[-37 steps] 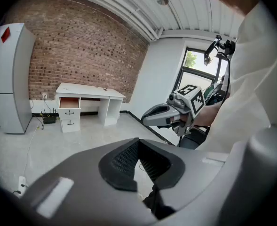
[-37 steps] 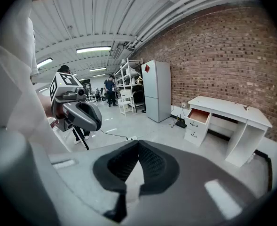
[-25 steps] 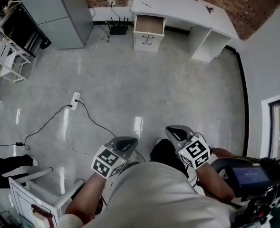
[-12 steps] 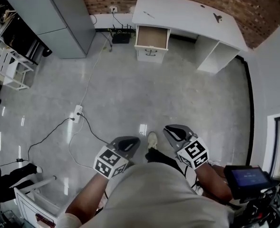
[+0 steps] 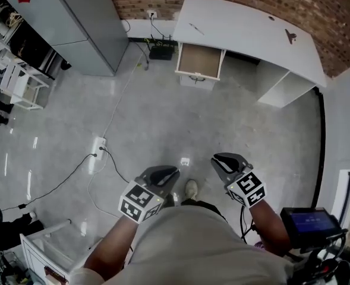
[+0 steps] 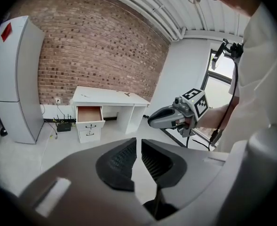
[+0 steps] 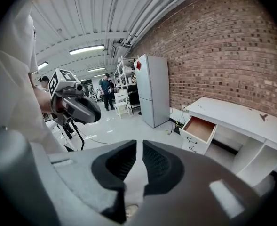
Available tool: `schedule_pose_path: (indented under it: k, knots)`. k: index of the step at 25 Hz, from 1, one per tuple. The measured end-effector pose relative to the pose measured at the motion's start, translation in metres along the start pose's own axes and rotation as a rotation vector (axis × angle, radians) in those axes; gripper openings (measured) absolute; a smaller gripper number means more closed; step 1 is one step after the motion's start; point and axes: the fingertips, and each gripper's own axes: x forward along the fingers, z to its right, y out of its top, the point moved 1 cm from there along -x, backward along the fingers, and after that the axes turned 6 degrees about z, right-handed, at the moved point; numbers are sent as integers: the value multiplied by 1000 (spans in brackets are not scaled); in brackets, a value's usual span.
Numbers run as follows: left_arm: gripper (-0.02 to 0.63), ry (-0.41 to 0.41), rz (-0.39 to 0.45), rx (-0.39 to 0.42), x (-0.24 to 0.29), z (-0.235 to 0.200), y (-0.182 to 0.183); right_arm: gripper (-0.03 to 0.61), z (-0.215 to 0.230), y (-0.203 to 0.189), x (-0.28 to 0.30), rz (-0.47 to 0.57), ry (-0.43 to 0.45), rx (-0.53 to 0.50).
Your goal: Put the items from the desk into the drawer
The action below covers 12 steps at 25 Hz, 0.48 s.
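Observation:
The white desk [image 5: 246, 25] stands against the brick wall, far ahead across the floor. Its top drawer [image 5: 201, 60] is pulled out and looks empty. On the desktop lie a thin pen-like item [image 5: 195, 28], a tiny dark item [image 5: 271, 18] and a dark angular item [image 5: 290, 37]. My left gripper [image 5: 167, 174] and right gripper [image 5: 221, 161] are held side by side at waist height, well short of the desk. Both have their jaws closed to a thin slit with nothing between them. The drawer [image 6: 89, 113] shows in the left gripper view, and the drawer [image 7: 200, 128] in the right gripper view.
A tall grey cabinet [image 5: 68, 22] stands left of the desk. A black box [image 5: 161, 52] sits by the wall. A power strip with trailing cables [image 5: 97, 144] lies on the floor at left. White racks [image 5: 20, 79] line the left. A screen device [image 5: 310, 221] is at lower right.
I have walked closer to the desk, which has grown and slid lower in the head view. Both grippers keep the same pose and jaw state.

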Motion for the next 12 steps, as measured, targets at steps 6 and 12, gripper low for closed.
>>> schedule_pose_path:
  k: [6,12]
  knots:
    - [32,-13,4,-14,35,-80,5,29,52,13,69,5,-12,5]
    - [8,-110,21,29,79,-171,41,29,120,40,140,0,-98,14]
